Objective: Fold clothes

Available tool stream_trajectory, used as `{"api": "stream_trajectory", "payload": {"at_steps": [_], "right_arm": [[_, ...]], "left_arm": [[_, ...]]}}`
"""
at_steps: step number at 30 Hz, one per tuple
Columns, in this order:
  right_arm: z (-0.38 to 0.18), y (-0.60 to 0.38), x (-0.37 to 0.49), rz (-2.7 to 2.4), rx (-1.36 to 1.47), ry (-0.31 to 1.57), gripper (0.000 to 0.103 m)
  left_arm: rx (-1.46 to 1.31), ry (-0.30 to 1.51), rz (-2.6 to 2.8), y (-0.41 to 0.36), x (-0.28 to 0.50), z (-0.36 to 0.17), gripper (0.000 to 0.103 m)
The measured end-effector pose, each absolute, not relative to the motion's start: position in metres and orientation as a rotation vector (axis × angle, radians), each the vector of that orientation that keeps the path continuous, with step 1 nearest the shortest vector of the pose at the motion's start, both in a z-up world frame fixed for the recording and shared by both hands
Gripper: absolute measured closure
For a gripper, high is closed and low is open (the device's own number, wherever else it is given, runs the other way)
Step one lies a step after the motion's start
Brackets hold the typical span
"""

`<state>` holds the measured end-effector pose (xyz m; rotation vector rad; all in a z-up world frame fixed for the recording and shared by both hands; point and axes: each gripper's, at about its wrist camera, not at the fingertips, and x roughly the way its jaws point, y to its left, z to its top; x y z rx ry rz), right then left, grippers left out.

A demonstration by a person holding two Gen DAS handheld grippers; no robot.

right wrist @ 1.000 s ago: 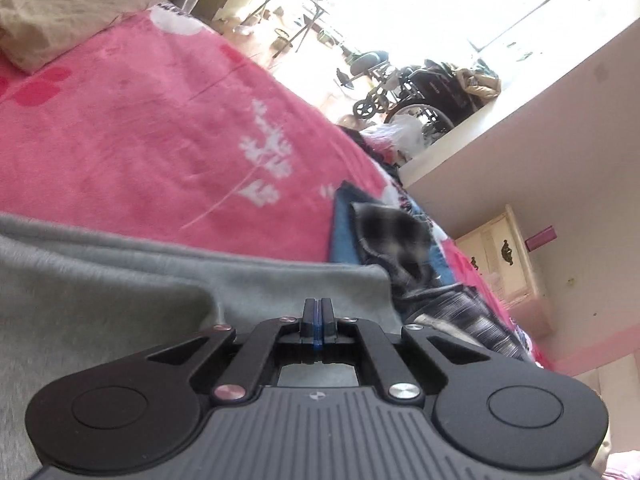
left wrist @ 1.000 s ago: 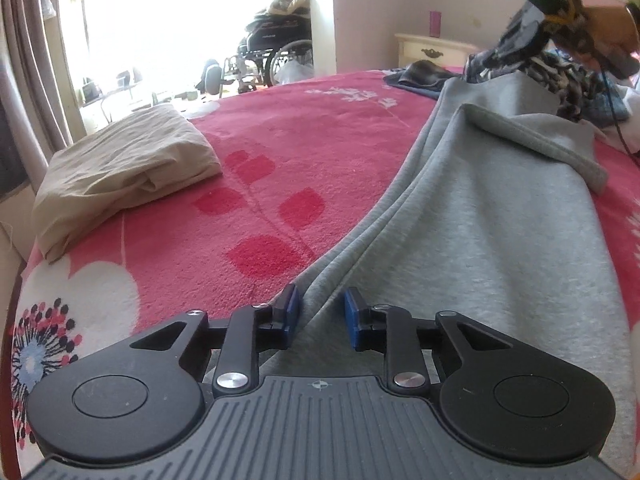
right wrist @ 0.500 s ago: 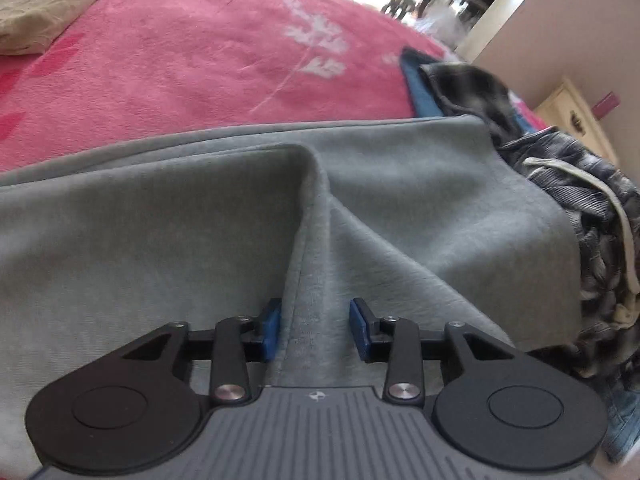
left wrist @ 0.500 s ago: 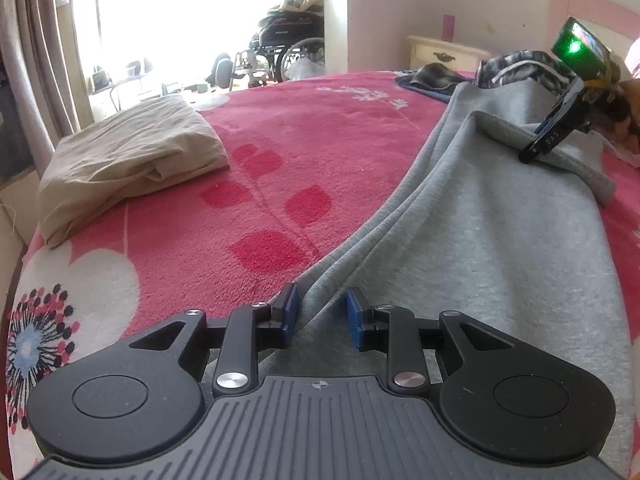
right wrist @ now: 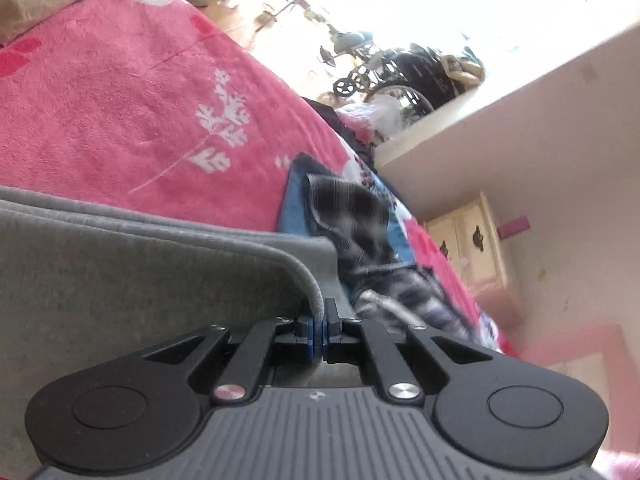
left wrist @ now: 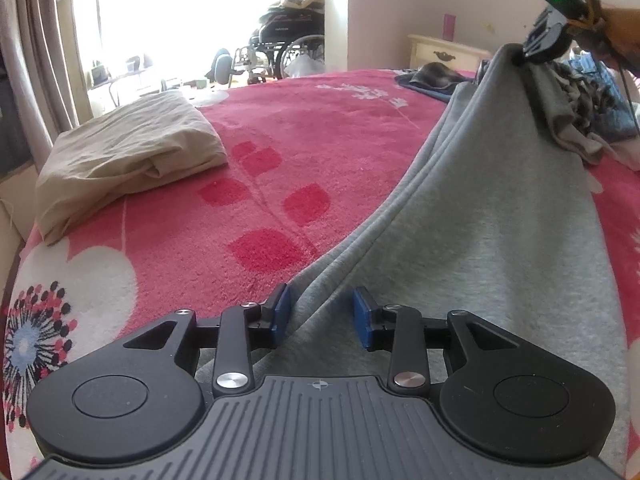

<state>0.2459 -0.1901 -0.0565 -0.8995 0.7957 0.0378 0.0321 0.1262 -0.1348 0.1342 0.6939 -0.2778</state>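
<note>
A long grey fleece garment [left wrist: 500, 216] lies stretched over the pink bed, running from near me to the far right. My left gripper [left wrist: 320, 314] is open, its blue pads on either side of the garment's near folded edge. At the far end my right gripper [left wrist: 524, 54] is shut on the garment's edge and holds it raised off the bed. In the right wrist view the right gripper [right wrist: 319, 326] pinches a grey fold [right wrist: 160, 264] between its blue pads.
A folded beige cloth [left wrist: 124, 164] lies on the pink flowered blanket [left wrist: 280, 152] at the left. A pile of plaid and blue clothes [right wrist: 352, 208] sits beyond the grey garment. A cream nightstand [left wrist: 444, 52] and a wheelchair [left wrist: 288, 48] stand past the bed.
The right gripper was open over a grey fold half a second ago; now it is shut on that fold and has lifted it. The left gripper stays open at the near edge.
</note>
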Motion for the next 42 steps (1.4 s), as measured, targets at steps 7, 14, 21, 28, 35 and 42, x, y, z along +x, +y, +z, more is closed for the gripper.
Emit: {"api": "stream_trajectory", "payload": {"at_steps": [7, 14, 21, 28, 35, 42], "right_arm": [[-0.063, -0.175, 0.269, 0.067, -0.965, 0.811, 0.099], [-0.066, -0.171, 0.285, 0.070, -0.957, 0.818, 0.099], [-0.083, -0.170, 0.300, 0.075, -0.931, 0.849, 0.099], [-0.116, -0.172, 0.316, 0.092, -0.884, 0.907, 0.099], [-0.142, -0.179, 0.331, 0.111, -0.813, 0.971, 0.098], [-0.135, -0.209, 0.350, 0.122, -0.605, 1.047, 0.052]], "left_arm": [[0.141, 0.687, -0.260, 0.126, 0.031, -0.134, 0.069], [0.146, 0.686, -0.240, 0.129, 0.033, -0.134, 0.069], [0.175, 0.677, -0.218, 0.128, 0.032, -0.136, 0.068], [0.192, 0.675, -0.193, 0.128, 0.031, -0.138, 0.066], [0.195, 0.681, -0.170, 0.128, 0.031, -0.139, 0.063], [0.189, 0.697, -0.153, 0.127, 0.034, -0.139, 0.059]]}}
